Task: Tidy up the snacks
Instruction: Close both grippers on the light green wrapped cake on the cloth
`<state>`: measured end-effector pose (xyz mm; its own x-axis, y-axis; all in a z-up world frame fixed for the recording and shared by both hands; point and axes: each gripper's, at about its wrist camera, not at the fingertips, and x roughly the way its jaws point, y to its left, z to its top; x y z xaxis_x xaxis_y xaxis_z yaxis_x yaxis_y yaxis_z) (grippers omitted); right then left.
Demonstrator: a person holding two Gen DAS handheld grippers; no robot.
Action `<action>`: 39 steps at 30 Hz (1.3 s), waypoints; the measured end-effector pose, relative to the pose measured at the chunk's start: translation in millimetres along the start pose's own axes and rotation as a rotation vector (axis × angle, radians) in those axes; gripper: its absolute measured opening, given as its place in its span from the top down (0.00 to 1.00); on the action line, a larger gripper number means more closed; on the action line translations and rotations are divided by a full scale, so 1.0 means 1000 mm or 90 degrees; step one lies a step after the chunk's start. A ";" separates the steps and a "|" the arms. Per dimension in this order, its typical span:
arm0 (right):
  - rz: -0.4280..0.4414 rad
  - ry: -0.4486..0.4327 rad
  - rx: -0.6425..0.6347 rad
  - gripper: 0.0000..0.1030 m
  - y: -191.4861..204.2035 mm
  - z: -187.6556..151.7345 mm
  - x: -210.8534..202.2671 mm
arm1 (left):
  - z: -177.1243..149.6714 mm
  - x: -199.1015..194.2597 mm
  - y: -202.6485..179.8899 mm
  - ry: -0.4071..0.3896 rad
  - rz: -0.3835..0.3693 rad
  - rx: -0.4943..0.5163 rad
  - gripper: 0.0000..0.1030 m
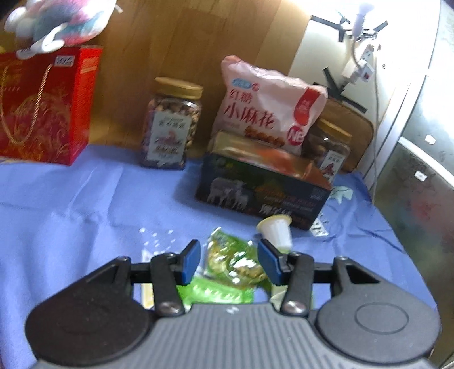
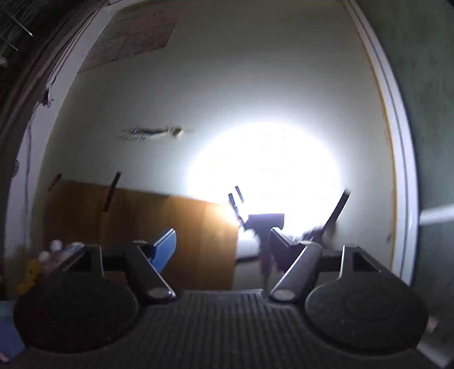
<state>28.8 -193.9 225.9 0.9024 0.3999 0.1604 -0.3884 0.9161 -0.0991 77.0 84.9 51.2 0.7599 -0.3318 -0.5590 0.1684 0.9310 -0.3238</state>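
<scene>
A blue cloth (image 1: 85,204) covers the table, creased in places, and behind it stands a wooden board (image 1: 176,42) against a pale wall (image 1: 317,48) where black tape strips hold a cable and a white power strip (image 1: 366,59). At the back left sits a red gift box (image 1: 45,105) with gold patterns and a cord handle, a plush toy (image 1: 56,22) resting on top. Beside it stands a nut jar (image 1: 170,125) with a gold lid; its label is too blurred to read. A pink bag (image 1: 266,105) printed with the characters 红糖小麻花 leans behind a dark carton (image 1: 261,193) showing white animals, and a second jar (image 1: 329,147) stands at the carton's right. A small white cup (image 1: 276,231) lies tipped in front of the carton. The left gripper (image 1: 228,261) has its blue pads apart, not pressing, with a green snack packet (image 1: 235,264) lying on the cloth between them. The right gripper (image 2: 221,244) points up at the wall and a glaring light (image 2: 266,176), fingers spread wide with nothing between them.
</scene>
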 end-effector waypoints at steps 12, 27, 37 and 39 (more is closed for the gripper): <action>0.046 0.371 0.148 0.49 0.038 -0.249 0.004 | -0.005 0.009 0.001 0.037 -0.014 -0.001 0.56; 0.157 0.468 0.012 0.47 0.071 -0.270 0.012 | -0.017 0.073 -0.053 0.130 -0.095 0.063 0.46; 0.139 0.381 -0.002 0.68 0.073 -0.257 0.002 | -0.008 0.052 -0.073 0.081 -0.084 0.099 0.54; 0.131 0.349 -0.005 0.68 0.071 -0.245 0.004 | 0.006 0.043 -0.077 0.048 -0.087 0.103 0.54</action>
<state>50.7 -134.0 -20.9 0.7743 0.4955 -0.3936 -0.5665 0.8200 -0.0821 100.1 -0.6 56.6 0.6751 -0.4615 -0.5755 0.3700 0.8868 -0.2769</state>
